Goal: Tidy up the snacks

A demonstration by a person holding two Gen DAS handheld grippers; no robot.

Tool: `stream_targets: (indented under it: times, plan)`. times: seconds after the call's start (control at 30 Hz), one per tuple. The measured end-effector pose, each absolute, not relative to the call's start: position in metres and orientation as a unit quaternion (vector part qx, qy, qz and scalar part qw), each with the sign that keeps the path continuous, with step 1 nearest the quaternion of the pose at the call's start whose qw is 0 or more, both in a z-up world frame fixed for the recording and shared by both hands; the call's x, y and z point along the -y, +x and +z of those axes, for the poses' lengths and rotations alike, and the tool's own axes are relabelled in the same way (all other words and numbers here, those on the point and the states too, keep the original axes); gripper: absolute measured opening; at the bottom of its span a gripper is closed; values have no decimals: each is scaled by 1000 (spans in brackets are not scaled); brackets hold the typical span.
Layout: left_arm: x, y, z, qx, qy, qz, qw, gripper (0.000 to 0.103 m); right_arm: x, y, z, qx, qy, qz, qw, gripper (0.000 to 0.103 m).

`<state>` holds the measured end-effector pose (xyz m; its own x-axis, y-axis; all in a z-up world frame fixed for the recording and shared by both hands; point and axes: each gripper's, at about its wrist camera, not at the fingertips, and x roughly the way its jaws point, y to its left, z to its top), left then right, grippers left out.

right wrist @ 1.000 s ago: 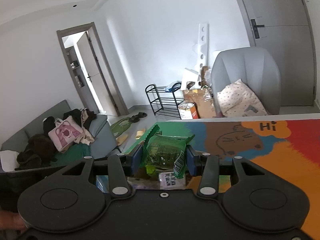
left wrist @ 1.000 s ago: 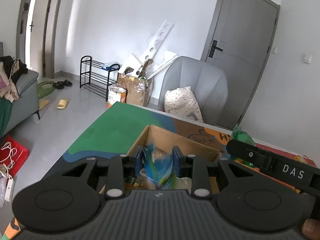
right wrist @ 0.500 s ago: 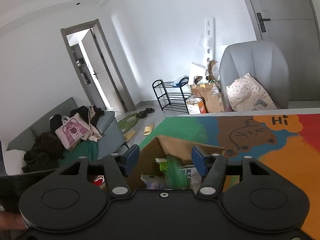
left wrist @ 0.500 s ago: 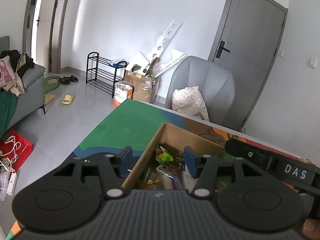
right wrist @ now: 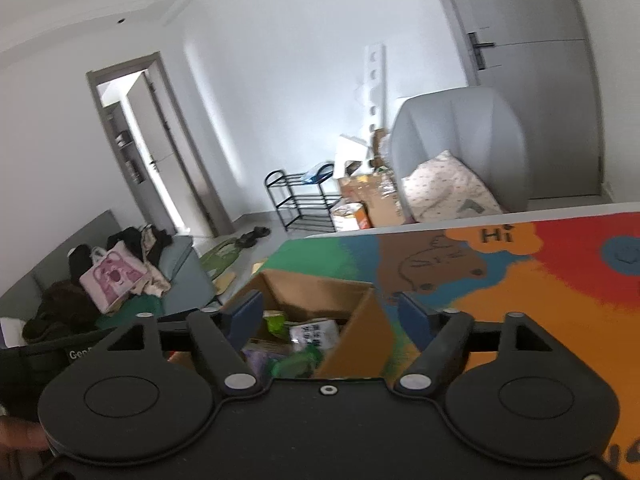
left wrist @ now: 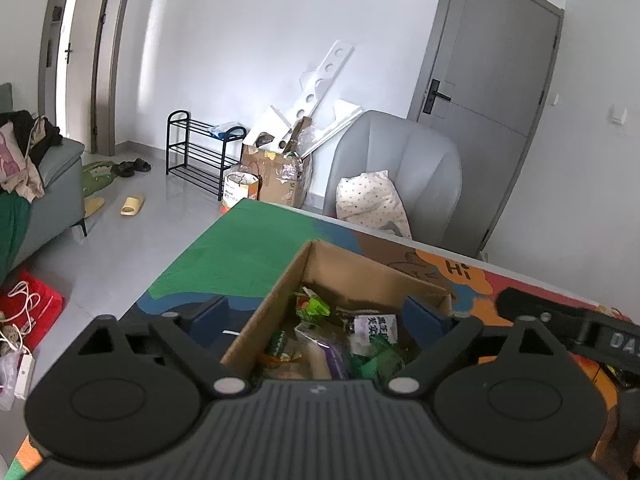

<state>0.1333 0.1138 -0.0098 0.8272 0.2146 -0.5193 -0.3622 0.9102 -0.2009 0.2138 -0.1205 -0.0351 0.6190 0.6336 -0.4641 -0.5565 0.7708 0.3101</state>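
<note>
An open cardboard box (left wrist: pixel 280 292) stands on the colourful table mat (left wrist: pixel 248 248) and holds several snack packets (left wrist: pixel 340 340), green, purple and white. My left gripper (left wrist: pixel 318 316) is open and empty, its jaws spread wide above the box. My right gripper (right wrist: pixel 332 312) is open and empty too, just above the box (right wrist: pixel 352 344), with the snack packets (right wrist: pixel 308 336) below it. The right gripper's body (left wrist: pixel 560 320) shows at the right of the left wrist view.
A grey armchair (left wrist: pixel 396 176) with a spotted cushion stands behind the table's far edge. A black shoe rack (left wrist: pixel 200 148) and cardboard boxes (left wrist: pixel 276 176) stand by the wall. A grey sofa (right wrist: pixel 120 280) with bags stands to the left. The mat (right wrist: pixel 540 280) stretches right of the box.
Both grippers opened and let their packets fall into the box. The left one dropped a blue-green packet, the right one a green packet. Both jaws have since opened wider and lifted slightly.
</note>
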Motion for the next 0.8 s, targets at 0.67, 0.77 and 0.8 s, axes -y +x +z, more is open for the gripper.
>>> stream_targets:
  times: [0.67, 0.77, 0.8]
  plan:
    - [-56, 120, 2, -264, -112, 79, 955, 103, 187, 184, -27, -270, 89, 269, 920, 103]
    - [-50, 114, 5, -265, -112, 71, 955, 103, 194, 178, -26, -270, 90, 263, 922, 103]
    - [-49, 113, 6, -265, -113, 70, 955, 103, 196, 175, -26, -269, 89, 262, 922, 103]
